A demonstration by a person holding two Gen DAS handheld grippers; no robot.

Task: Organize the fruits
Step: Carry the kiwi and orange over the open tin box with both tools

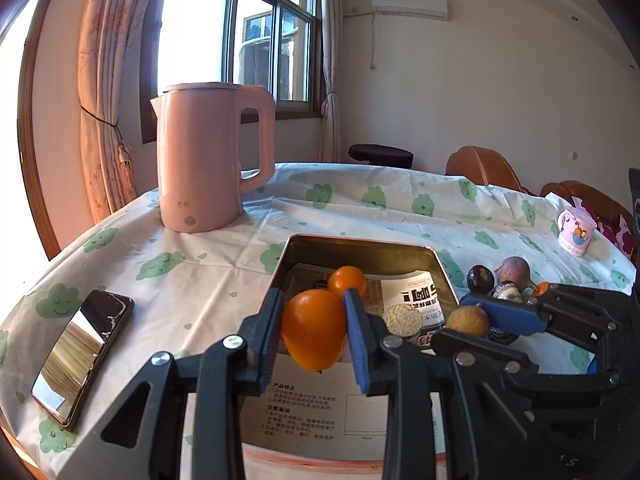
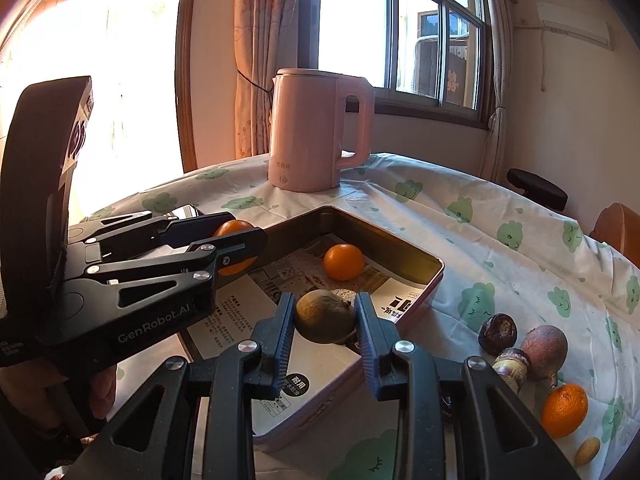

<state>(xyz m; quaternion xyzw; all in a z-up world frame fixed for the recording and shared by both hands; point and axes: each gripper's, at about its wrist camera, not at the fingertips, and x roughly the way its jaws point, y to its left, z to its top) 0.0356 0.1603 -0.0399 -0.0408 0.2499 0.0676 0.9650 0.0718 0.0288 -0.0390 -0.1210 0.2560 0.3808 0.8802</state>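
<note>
Left gripper point(image 1: 314, 330): its blue-padded fingers point(image 1: 269, 340) are clamped on a smooth orange citrus fruit point(image 1: 312, 332), held above the near end of the tin.
Right gripper point(image 2: 325, 320): its fingers point(image 2: 370, 336) are closed on a dull brownish-green round fruit point(image 2: 326, 316), held over the near part of the tin; in the left wrist view it reaches in from the right.
Rectangular gold metal tin point(image 2: 394, 258): open, lined with printed paper, standing on the surface.
Second orange fruit point(image 2: 344, 262): lying on the paper inside the tin, towards its far corner.
Rough beige round thing point(image 1: 402, 320): in the tin, just beside the held brownish fruit; what it is cannot be told.
Loose fruits on the surface: a dark brown bulb point(image 2: 498, 334), a purplish-brown round fruit point(image 2: 544, 348), an orange one point(image 2: 564, 410) and a small yellow one point(image 2: 587, 450), all to the right of the tin.
Surface point(image 2: 500, 216): covered with a white cloth printed with green clouds.
Pink electric kettle point(image 1: 208, 156): upright beyond the tin, near the window.
Black smartphone point(image 1: 82, 358): flat on the cloth, left of the tin.
Small patterned mug point(image 1: 576, 230): far right, well apart from the tin.
</note>
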